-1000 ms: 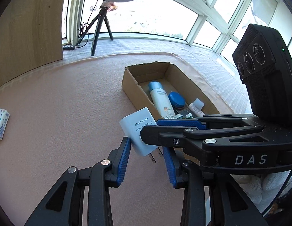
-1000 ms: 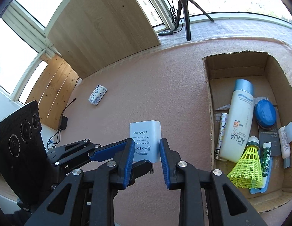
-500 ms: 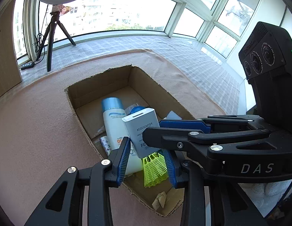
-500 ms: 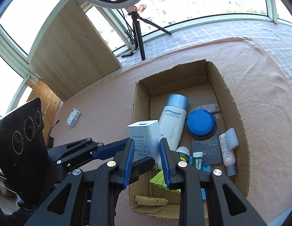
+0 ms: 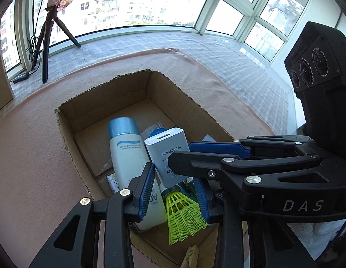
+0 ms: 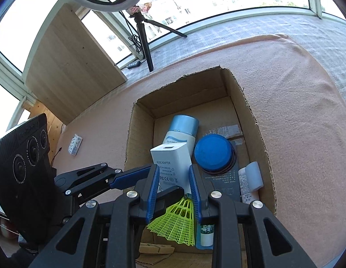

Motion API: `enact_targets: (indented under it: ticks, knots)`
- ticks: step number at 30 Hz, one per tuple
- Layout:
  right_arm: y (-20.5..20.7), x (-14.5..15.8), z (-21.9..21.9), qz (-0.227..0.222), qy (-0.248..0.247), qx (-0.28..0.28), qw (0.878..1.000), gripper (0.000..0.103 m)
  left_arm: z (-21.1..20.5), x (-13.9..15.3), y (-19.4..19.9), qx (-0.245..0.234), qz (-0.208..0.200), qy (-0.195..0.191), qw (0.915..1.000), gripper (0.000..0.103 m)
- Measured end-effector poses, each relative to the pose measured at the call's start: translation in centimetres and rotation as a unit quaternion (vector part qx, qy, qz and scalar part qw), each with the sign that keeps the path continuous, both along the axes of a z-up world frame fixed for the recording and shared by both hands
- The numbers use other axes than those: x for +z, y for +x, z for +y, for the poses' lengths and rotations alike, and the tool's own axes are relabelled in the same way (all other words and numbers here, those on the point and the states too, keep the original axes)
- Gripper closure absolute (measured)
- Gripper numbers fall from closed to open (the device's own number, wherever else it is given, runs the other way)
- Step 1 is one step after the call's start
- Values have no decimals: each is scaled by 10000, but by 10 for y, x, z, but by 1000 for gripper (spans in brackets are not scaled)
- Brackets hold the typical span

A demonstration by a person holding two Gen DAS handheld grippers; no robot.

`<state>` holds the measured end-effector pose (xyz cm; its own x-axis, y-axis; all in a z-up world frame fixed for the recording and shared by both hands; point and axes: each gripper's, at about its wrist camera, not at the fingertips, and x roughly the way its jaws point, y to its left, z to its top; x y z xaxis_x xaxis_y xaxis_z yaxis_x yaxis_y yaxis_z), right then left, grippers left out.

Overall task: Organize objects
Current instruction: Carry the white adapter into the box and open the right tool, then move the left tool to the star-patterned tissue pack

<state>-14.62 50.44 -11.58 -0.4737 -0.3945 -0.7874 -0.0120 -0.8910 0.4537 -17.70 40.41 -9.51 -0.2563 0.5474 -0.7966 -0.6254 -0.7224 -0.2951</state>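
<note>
Placement is the step in hand, by the look of it: the adapter (image 6: 171, 165) hangs above the box (image 6: 251, 102), over the bottle (image 6: 180, 131) and the shuttlecock (image 6: 175, 223); done well, it would go down low into the box before the pads part, since a drop from this height could knock it against the blue lid (image 6: 213, 153) or bounce it off the bottle; the bare floor at the far end of the box looks the safer spot, though that is a judgement only; the release should be slow, with both grippers drawn straight back so neither finger drags the adapter along.

The right gripper (image 6: 171, 188) has its jaws drawn narrow on the adapter's two side faces, pads pressing; the left gripper (image 5: 174, 193) stands about a third open around the adapter's lower end, and whether its pads touch it cannot be told, as the right gripper's fingers (image 5: 217, 149) cross in front; both point steeply down into the box, the right crossing the left from the side, so the adapter sits upright, port end up, label towards the cameras.
</note>
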Motion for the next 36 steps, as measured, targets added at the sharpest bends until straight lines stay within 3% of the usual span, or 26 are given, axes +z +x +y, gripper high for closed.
enact_targets:
  ticks: [5, 7, 8, 9, 22, 29, 36]
  knots:
    - [-1, -1, -1, -11, 39, 25, 10000, 76, 0, -3, -3, -23, -48, 1, 10000, 64]
    - [-2, -3, -1, -34, 33, -8, 10000, 72, 0, -4, -3, -22, -61, -73, 10000, 53]
    - [-1, -2, 0, -20, 47, -59, 10000, 65, -1, -3, 0, -3, -13, -106, 9999, 45]
    - [0, -1, 1, 17, 102, -143, 9998, 61, -3, -1, 1, 1, 29, -120, 9999, 44]
    - [14, 10, -5, 113, 4, -253, 9996, 60, -49, 14, 4, 236, 136, -64, 9996, 44]
    - [21, 23, -31, 241, -75, -116, 9996, 60, -112, 19, 1, 701, 159, -97, 9974, 44]
    - [29, 27, -63, 226, -293, -3, 9993, 60, -208, 15, -13, 1512, 81, -210, 9882, 44]
